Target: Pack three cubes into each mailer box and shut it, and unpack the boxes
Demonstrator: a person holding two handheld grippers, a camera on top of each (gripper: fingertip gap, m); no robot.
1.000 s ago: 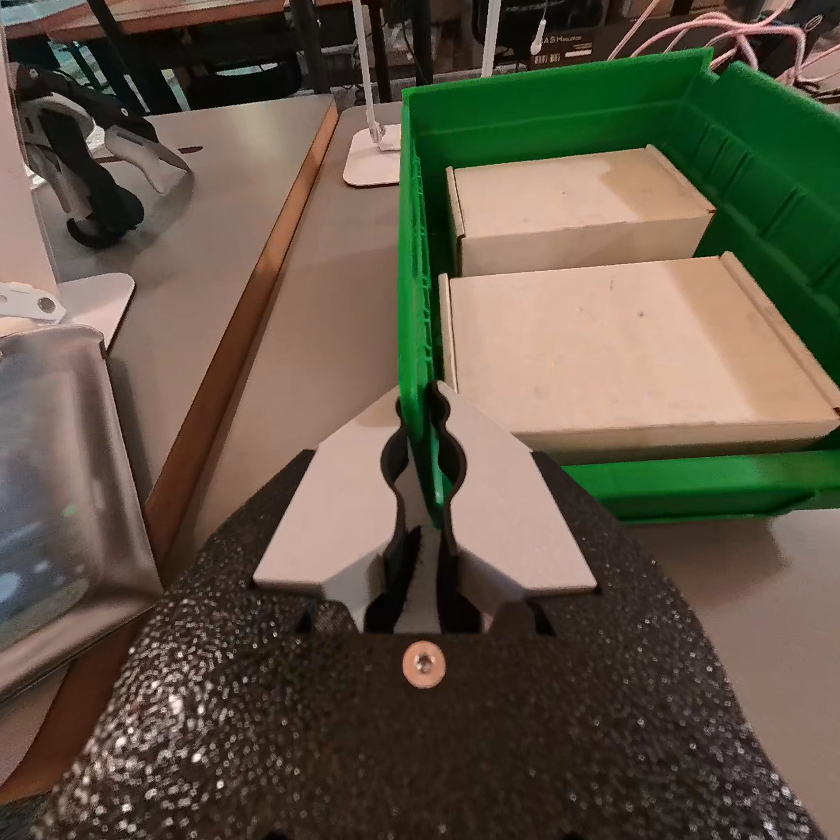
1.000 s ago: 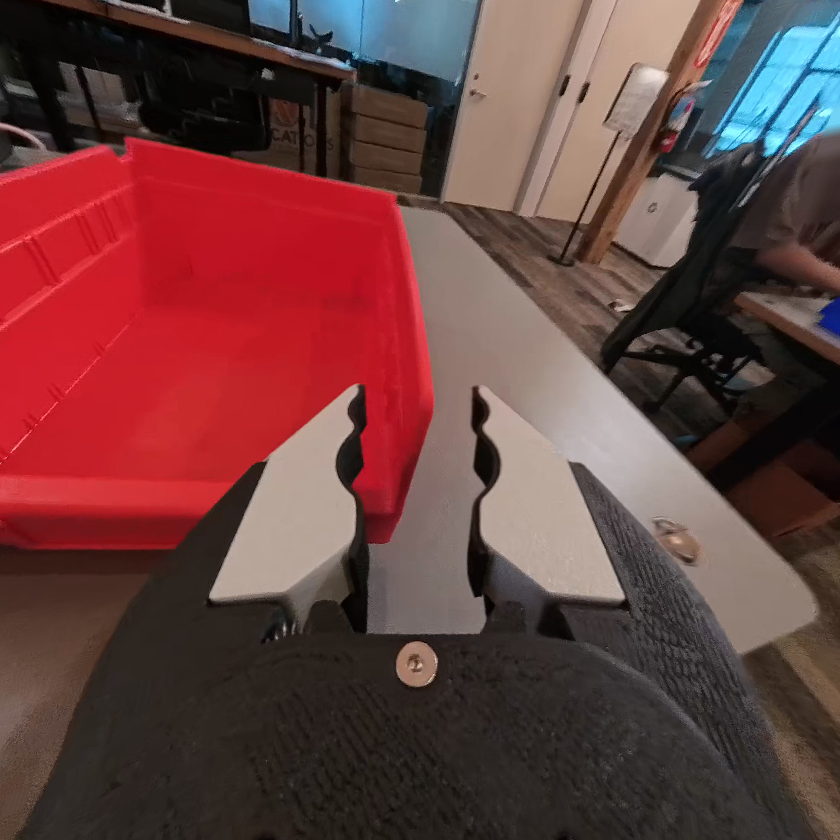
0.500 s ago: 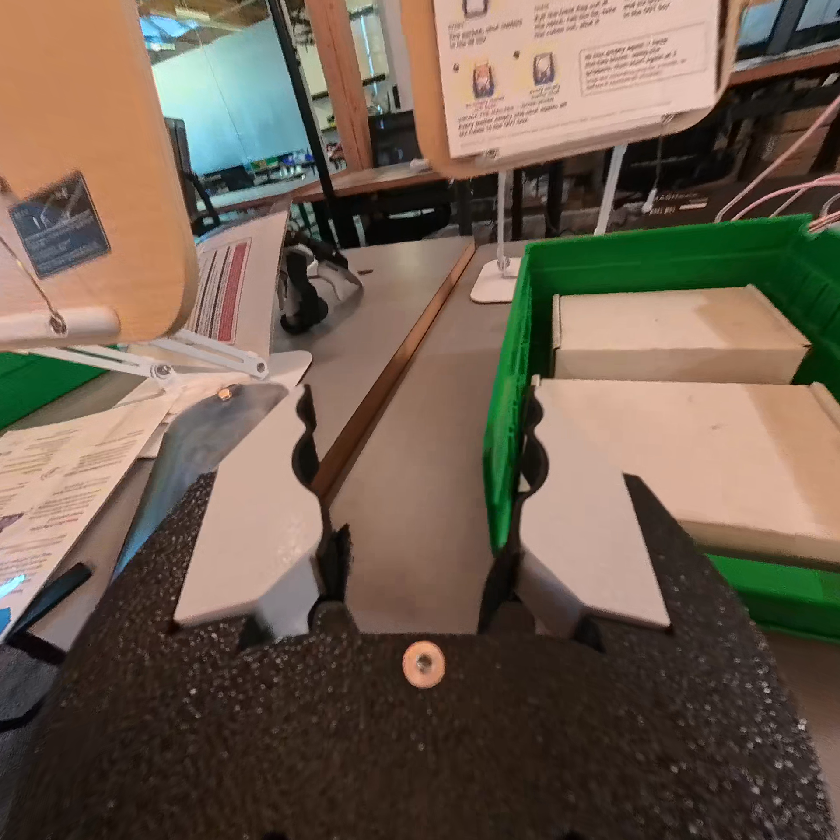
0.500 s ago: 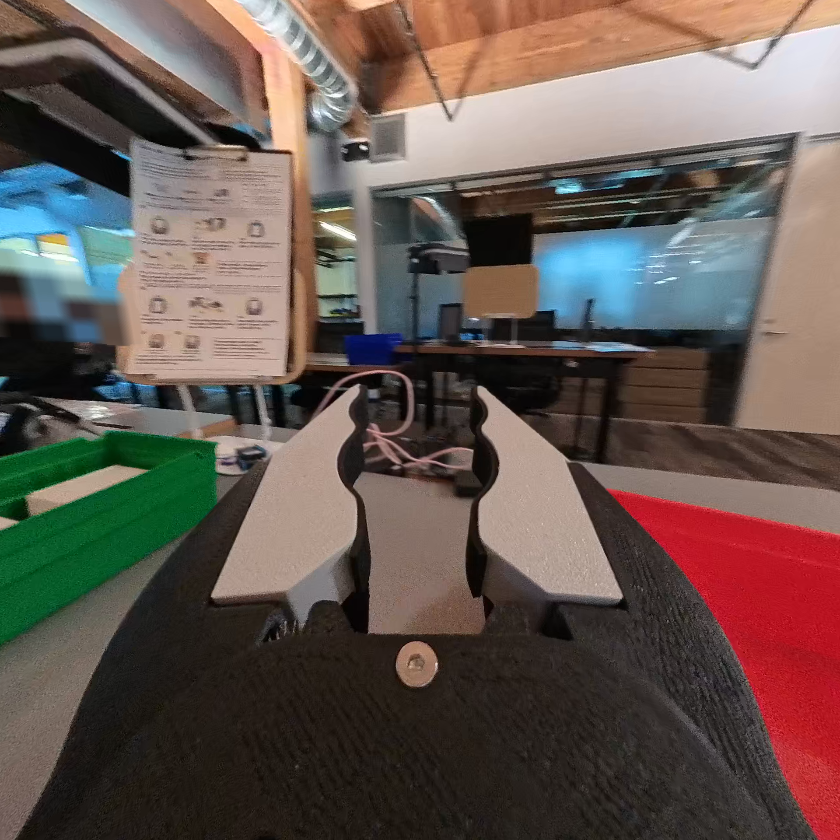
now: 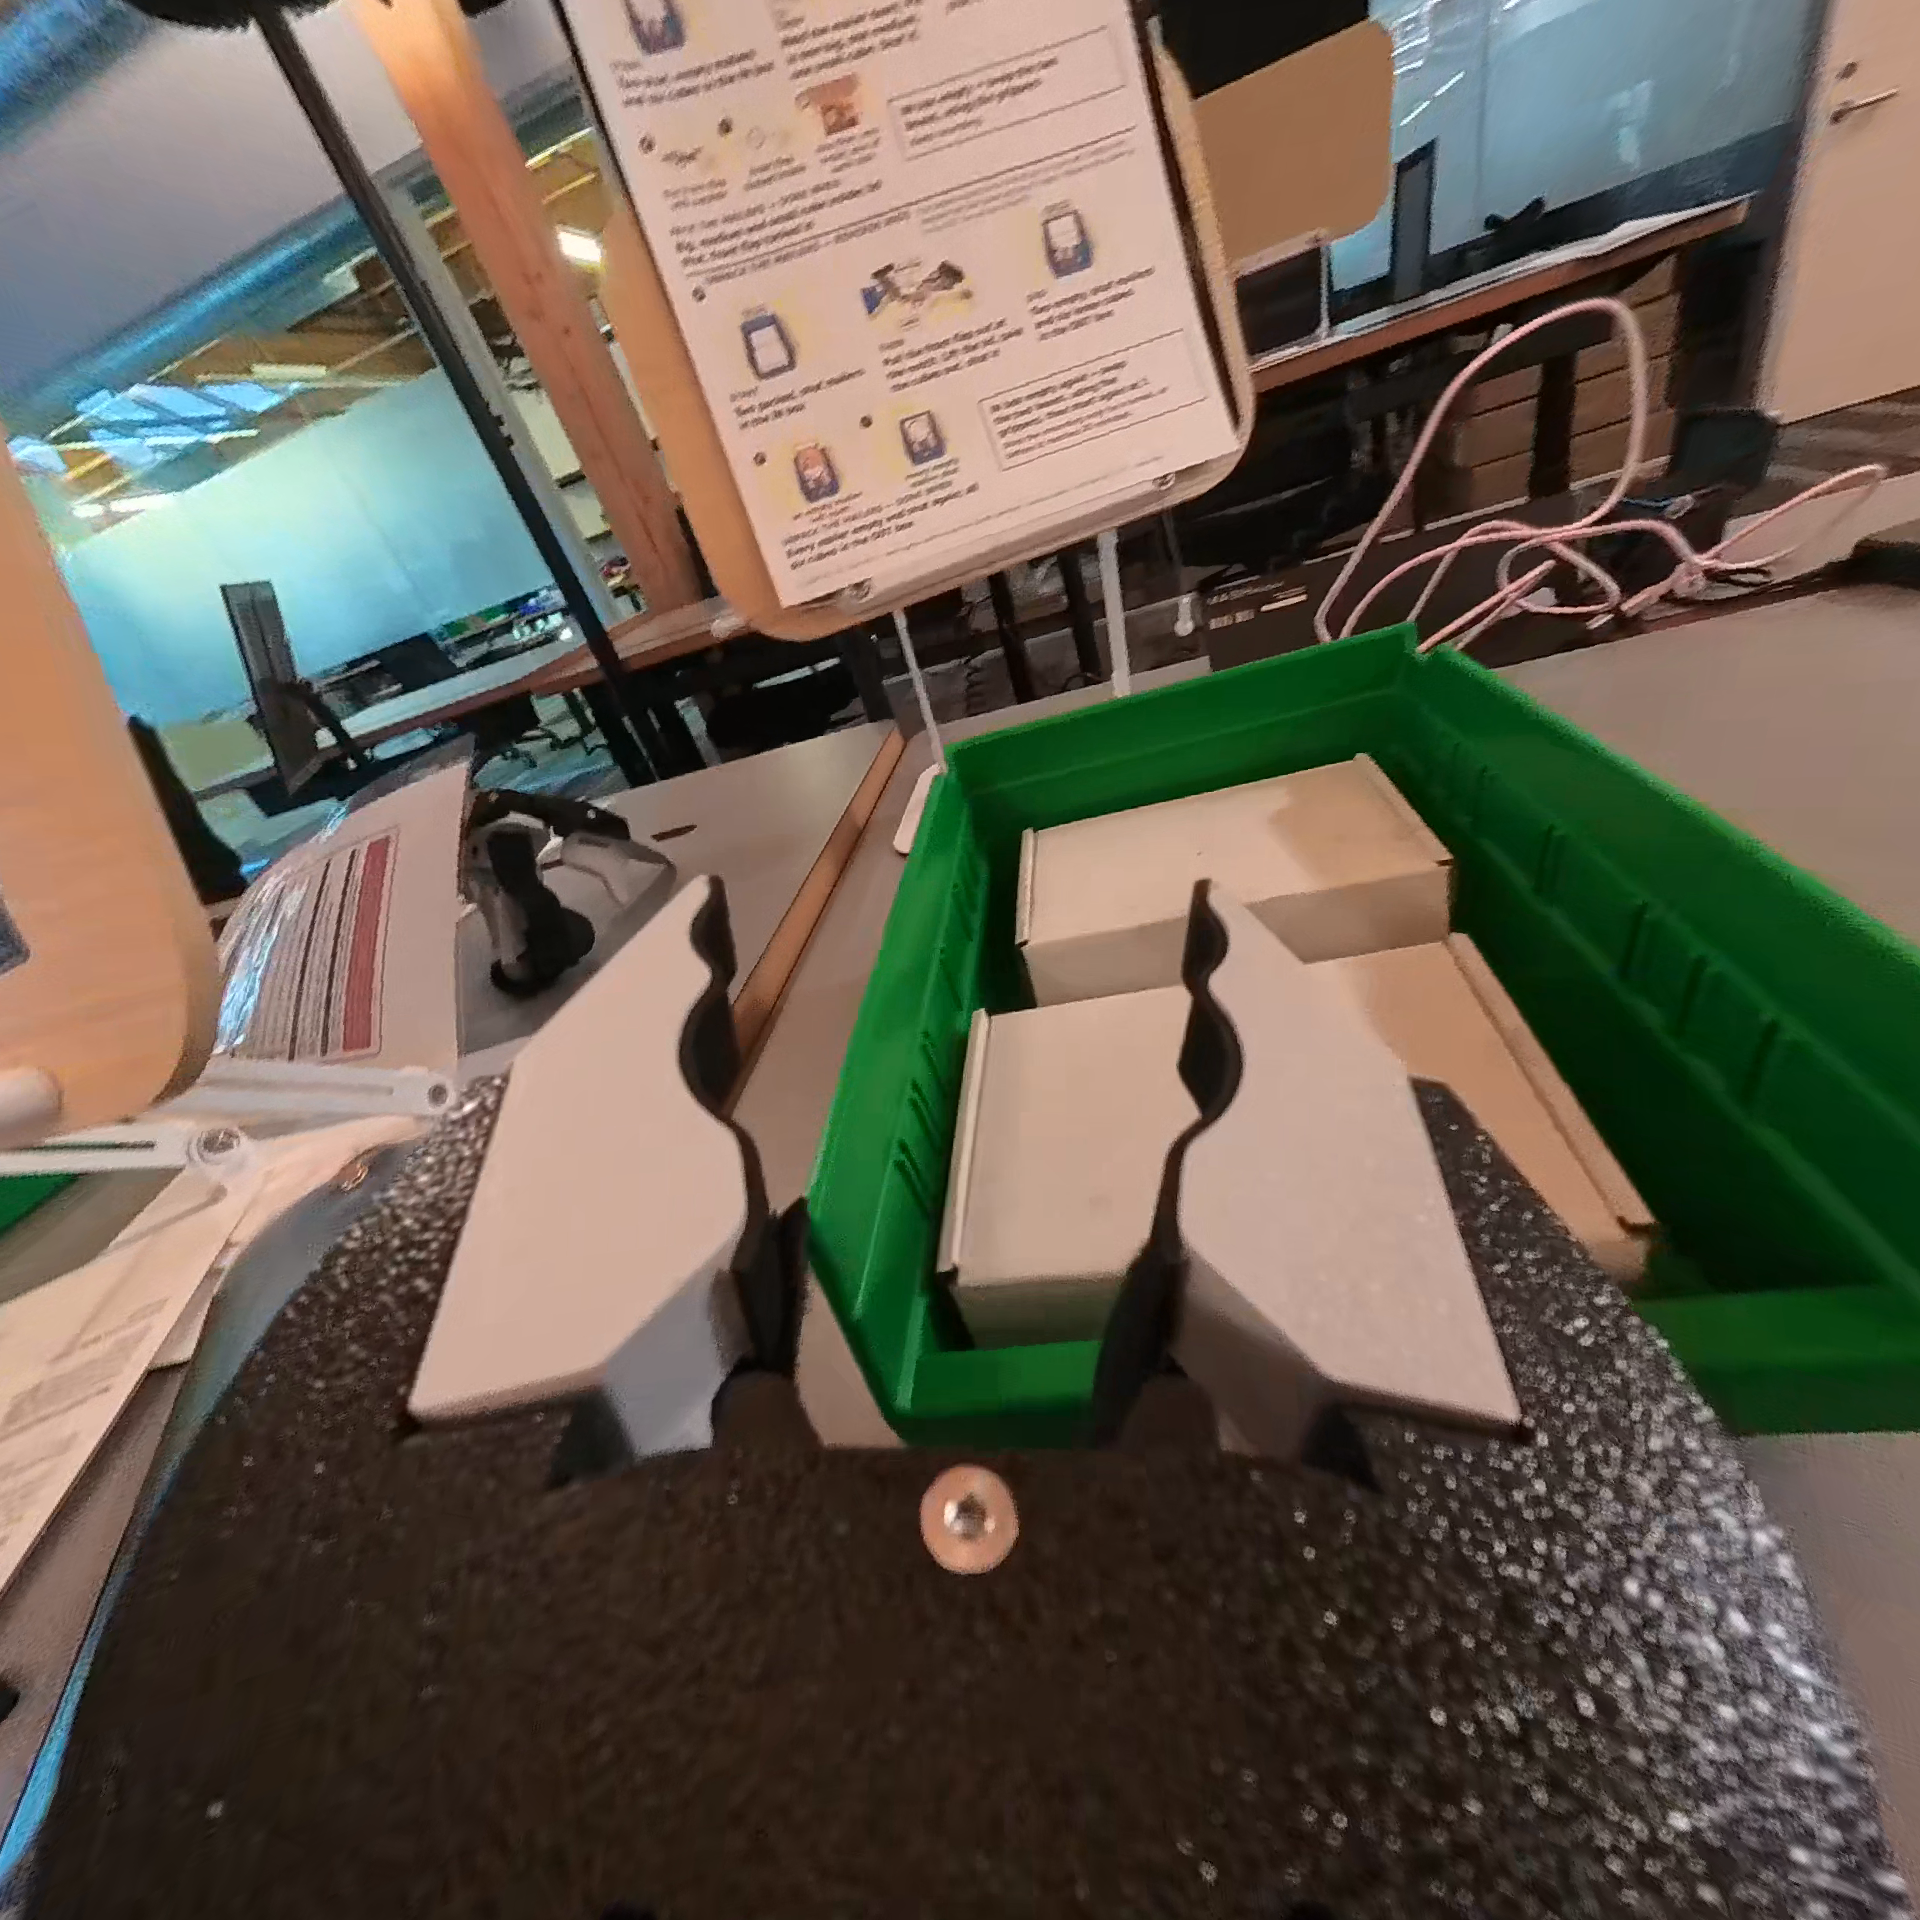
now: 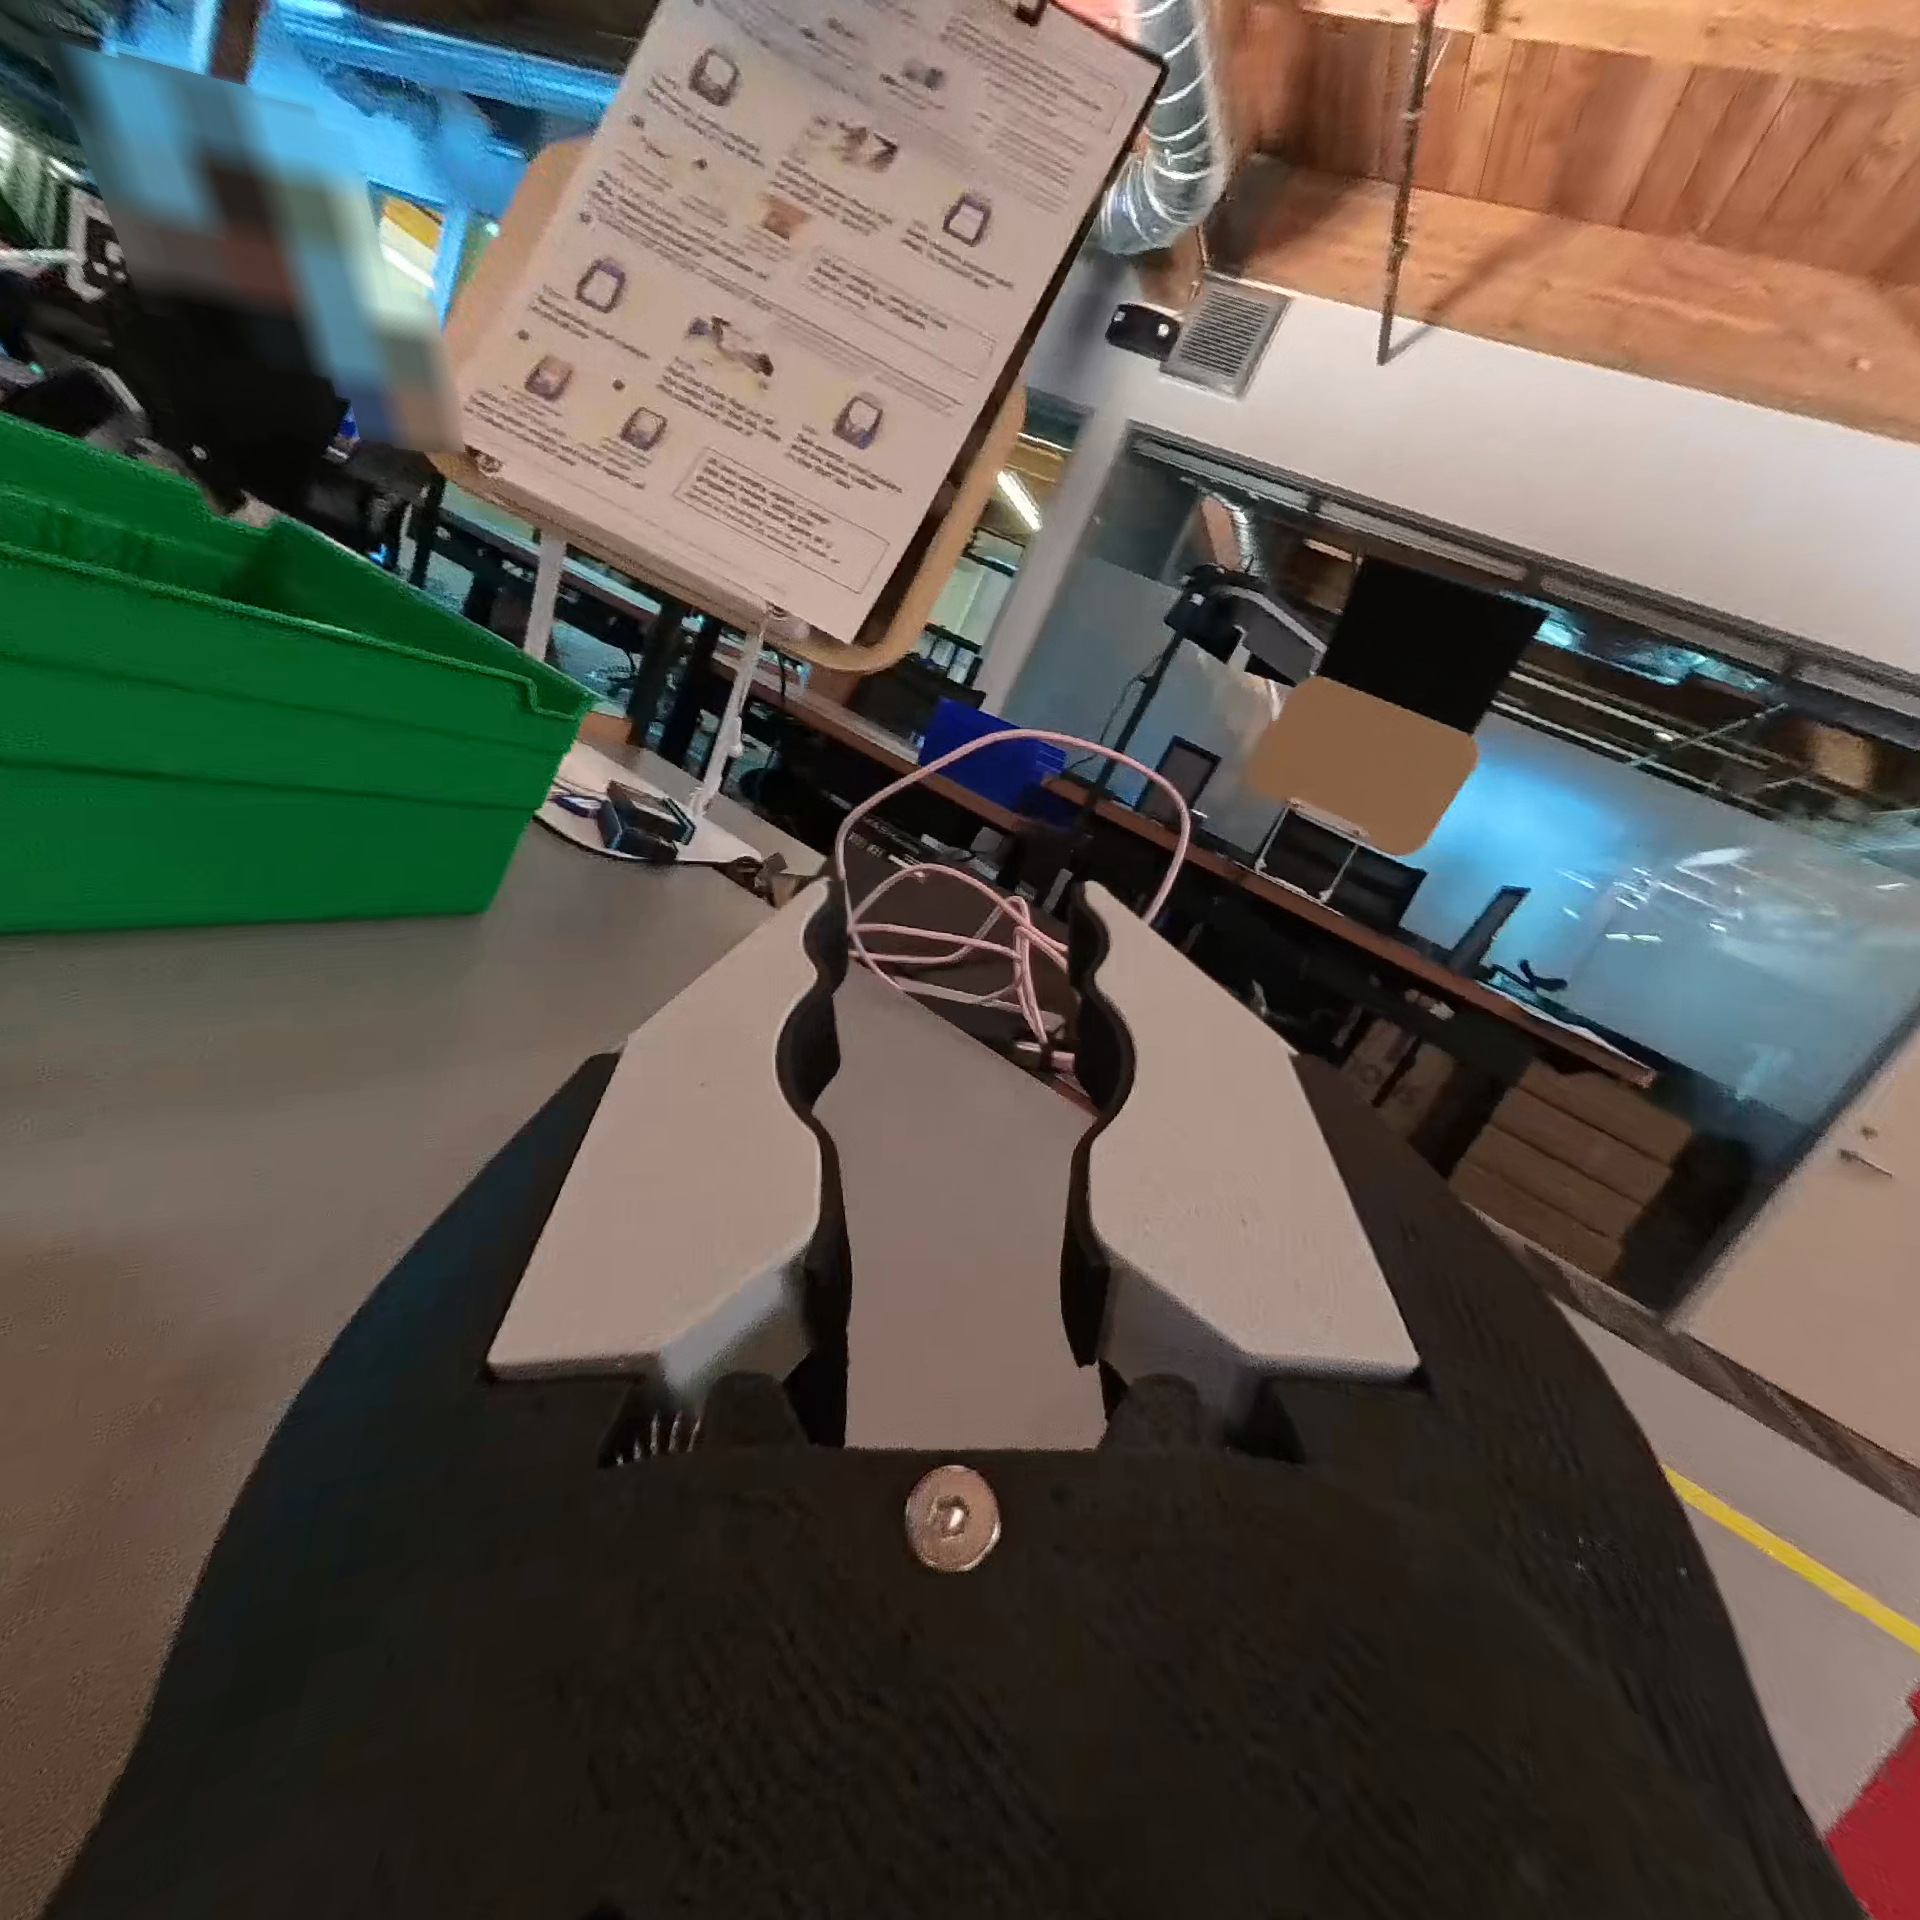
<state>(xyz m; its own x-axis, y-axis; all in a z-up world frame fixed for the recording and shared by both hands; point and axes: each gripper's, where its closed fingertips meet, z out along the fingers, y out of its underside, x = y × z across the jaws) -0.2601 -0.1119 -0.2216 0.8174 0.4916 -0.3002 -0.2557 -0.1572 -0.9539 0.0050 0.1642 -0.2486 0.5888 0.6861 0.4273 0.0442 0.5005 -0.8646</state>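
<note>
Left gripper is spread wide, nothing between its jaws, hovering over the near left corner of the green plastic bin. Two closed pale cardboard mailer boxes sit inside the bin: the near mailer box directly ahead between the fingers, partly hidden by the right finger, and the far mailer box beyond it, touching or just beside. Bin's left wall runs just inside the left finger.

Right gripper also parted and empty, pointed away over the grey counter toward a tangle of pink cable; same green bin off to its left. A red bin corner shows low right. White instruction sheet on a wooden clipboard stand stands beyond the bin. No cubes visible in either view.

Likely step: reaching in for the near mailer box, probably to unpack.

Risks:
- left finger catches the bin wall on descent, since the jaws straddle it; would shove the whole bin.
- box is wide and flat; gripping across the lid could slip or pop the flap open.
- right gripper looks away, so it can't steady anything.
</note>
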